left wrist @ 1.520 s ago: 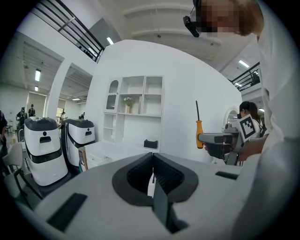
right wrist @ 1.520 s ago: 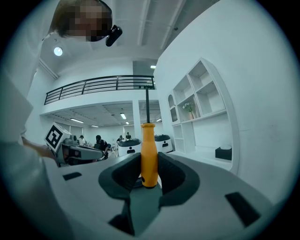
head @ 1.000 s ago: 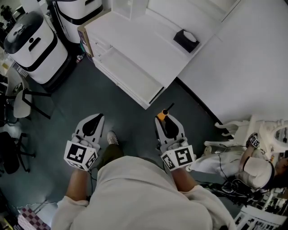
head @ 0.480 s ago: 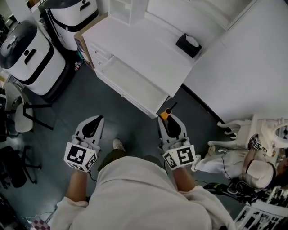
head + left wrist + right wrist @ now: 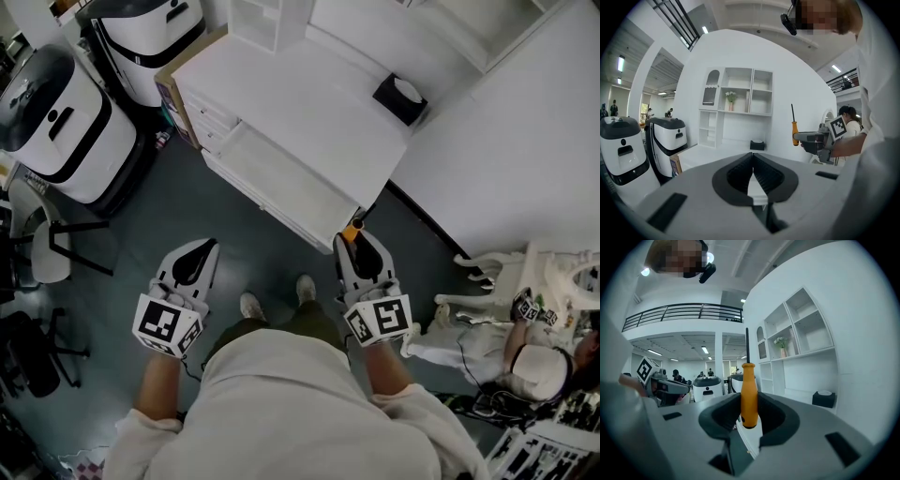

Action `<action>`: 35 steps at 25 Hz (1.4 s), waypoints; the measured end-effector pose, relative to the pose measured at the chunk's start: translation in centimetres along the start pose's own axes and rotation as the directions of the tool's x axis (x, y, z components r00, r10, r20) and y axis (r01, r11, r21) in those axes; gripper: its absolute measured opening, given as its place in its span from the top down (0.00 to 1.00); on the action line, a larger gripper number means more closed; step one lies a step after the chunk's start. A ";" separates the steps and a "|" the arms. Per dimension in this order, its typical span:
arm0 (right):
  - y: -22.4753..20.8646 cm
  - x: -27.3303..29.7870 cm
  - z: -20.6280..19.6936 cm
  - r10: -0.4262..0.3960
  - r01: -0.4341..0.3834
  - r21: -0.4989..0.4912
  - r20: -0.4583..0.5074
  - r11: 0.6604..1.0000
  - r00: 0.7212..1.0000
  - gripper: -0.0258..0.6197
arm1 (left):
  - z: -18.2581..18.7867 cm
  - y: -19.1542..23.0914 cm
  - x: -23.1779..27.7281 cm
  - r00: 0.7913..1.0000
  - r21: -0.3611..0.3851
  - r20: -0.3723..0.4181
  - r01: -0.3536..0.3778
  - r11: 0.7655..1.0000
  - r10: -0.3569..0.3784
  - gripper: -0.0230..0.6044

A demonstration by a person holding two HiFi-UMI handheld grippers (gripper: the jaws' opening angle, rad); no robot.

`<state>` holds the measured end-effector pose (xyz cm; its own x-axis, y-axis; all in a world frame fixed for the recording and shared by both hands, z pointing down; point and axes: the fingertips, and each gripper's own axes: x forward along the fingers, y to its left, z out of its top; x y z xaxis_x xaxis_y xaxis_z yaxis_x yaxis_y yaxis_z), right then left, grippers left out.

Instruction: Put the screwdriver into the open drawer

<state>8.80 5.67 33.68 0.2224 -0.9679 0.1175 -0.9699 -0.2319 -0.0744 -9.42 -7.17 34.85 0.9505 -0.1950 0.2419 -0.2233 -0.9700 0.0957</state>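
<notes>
Right gripper (image 5: 360,236) clamps the orange handle of the screwdriver (image 5: 749,399), shaft pointing up. Left gripper (image 5: 194,253) hangs empty, jaws together. Ahead stands the white cabinet (image 5: 309,98), its open drawer (image 5: 284,173) bare, the front edge just beyond the screwdriver's tip. The carry looks nearly done. Next the right gripper must reach over that edge, lower, and release.

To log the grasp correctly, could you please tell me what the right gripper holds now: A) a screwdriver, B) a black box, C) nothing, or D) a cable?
A: the right gripper is shut on the screwdriver, whose orange handle stands upright between the jaws.
</notes>
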 end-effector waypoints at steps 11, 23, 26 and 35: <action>-3.8 7.3 -2.1 0.138 -0.140 -0.028 -0.061 0.990 0.989 0.78 | -0.2 1.4 3.4 0.988 -0.047 -0.005 -0.154 0.987 0.154 0.96; -7.1 15.9 -6.8 0.278 -0.302 -0.080 -0.224 0.950 0.934 0.78 | 0.0 2.4 6.4 0.958 -0.091 -0.025 -0.288 0.953 0.287 0.96; -7.4 17.6 -8.7 0.300 -0.335 -0.093 -0.272 0.938 0.915 0.78 | -0.5 2.8 6.0 0.945 -0.107 -0.038 -0.327 0.939 0.324 0.96; -8.0 22.0 -15.2 0.331 -0.417 -0.131 -0.419 0.900 0.846 0.78 | -2.0 3.6 4.5 0.902 -0.148 -0.078 -0.432 0.890 0.425 0.96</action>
<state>19.95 -12.28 51.91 -0.1741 -0.8546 0.4892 -0.9781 0.2075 0.0143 -6.38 -11.30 38.21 0.7455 -0.5770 0.3338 -0.6413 -0.7574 0.1231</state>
